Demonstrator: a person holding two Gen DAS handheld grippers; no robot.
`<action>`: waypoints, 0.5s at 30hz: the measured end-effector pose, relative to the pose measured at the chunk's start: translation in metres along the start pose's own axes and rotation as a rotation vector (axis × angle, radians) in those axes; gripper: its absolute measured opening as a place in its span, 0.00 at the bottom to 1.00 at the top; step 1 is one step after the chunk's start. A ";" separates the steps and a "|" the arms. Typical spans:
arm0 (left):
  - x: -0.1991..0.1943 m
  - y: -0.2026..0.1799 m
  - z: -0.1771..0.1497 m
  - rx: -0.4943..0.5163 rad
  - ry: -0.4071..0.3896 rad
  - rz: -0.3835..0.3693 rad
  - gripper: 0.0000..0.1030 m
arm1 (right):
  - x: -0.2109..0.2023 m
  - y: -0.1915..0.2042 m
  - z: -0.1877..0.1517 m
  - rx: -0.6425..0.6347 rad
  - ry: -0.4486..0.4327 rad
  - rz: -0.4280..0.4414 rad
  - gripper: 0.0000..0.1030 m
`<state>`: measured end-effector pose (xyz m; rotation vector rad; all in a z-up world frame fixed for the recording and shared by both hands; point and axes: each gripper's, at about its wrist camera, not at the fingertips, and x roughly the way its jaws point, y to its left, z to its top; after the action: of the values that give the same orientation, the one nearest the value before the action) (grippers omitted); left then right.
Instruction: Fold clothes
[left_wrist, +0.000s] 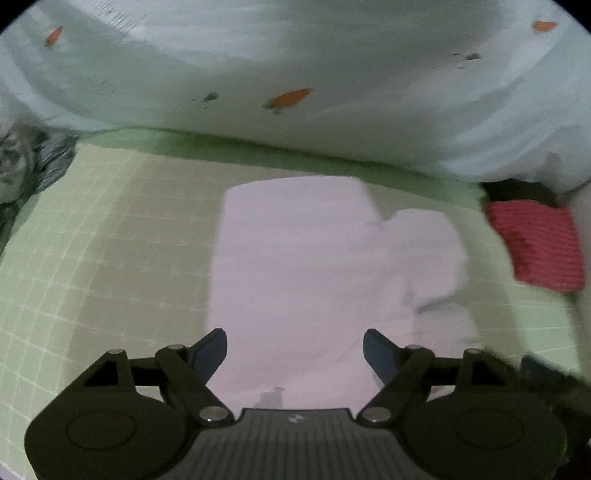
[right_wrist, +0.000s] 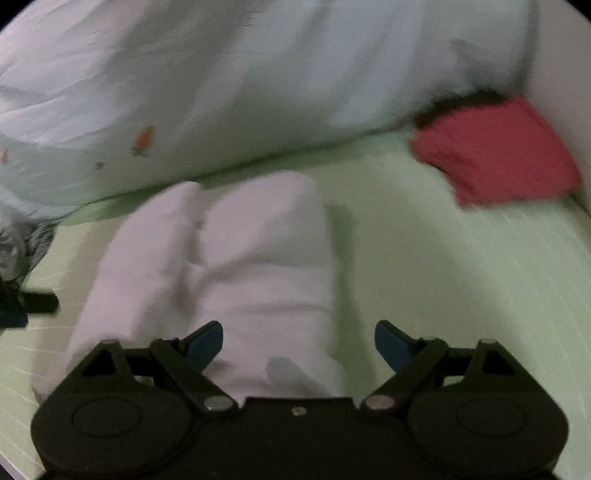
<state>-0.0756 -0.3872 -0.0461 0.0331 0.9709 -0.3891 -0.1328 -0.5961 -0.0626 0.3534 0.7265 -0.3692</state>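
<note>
Pale lilac cloth, a folded soft garment (left_wrist: 306, 266), lies flat on the light green bed sheet with a thin white grid pattern (left_wrist: 110, 229), and it is the piece being folded. In the left wrist view it forms a tall smooth panel with a second, lumpier folded part overlapping its right side. The left gripper (left_wrist: 294, 350) hangs over the near end of this garment with its 2 blue-padded fingers (left_wrist: 210, 350) spread wide apart; the lilac cloth shows in the gap between them, but neither pad presses on it, so the garment is released. The right gripper (right_wrist: 298, 345) is likewise spread wide, its left finger over the near right part of the garment and its right finger over bare green sheet, gripping nothing. In the right wrist view the garment shows 2 rounded folds side by side with a crease between them. Beyond the garment a bulky white quilt with small orange carrot prints (left_wrist: 295, 66) runs across the far side of the bed. A folded red knitted cloth (right_wrist: 495, 147) lies well apart to the right, beside the quilt. At the far left edge a grey-and-white striped fabric (left_wrist: 40, 162) is partly visible. Both views are blurred.
</note>
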 end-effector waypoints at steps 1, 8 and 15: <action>0.004 0.008 0.001 -0.013 0.006 0.003 0.79 | 0.003 0.011 0.006 -0.020 -0.014 0.014 0.86; 0.034 0.049 0.009 -0.072 0.063 0.024 0.79 | 0.040 0.069 0.034 -0.123 -0.005 0.140 0.54; 0.066 0.069 0.015 -0.094 0.126 0.018 0.79 | 0.082 0.101 0.042 -0.180 0.064 0.163 0.51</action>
<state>-0.0074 -0.3465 -0.1006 -0.0188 1.1118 -0.3275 -0.0080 -0.5418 -0.0720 0.2527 0.7812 -0.1379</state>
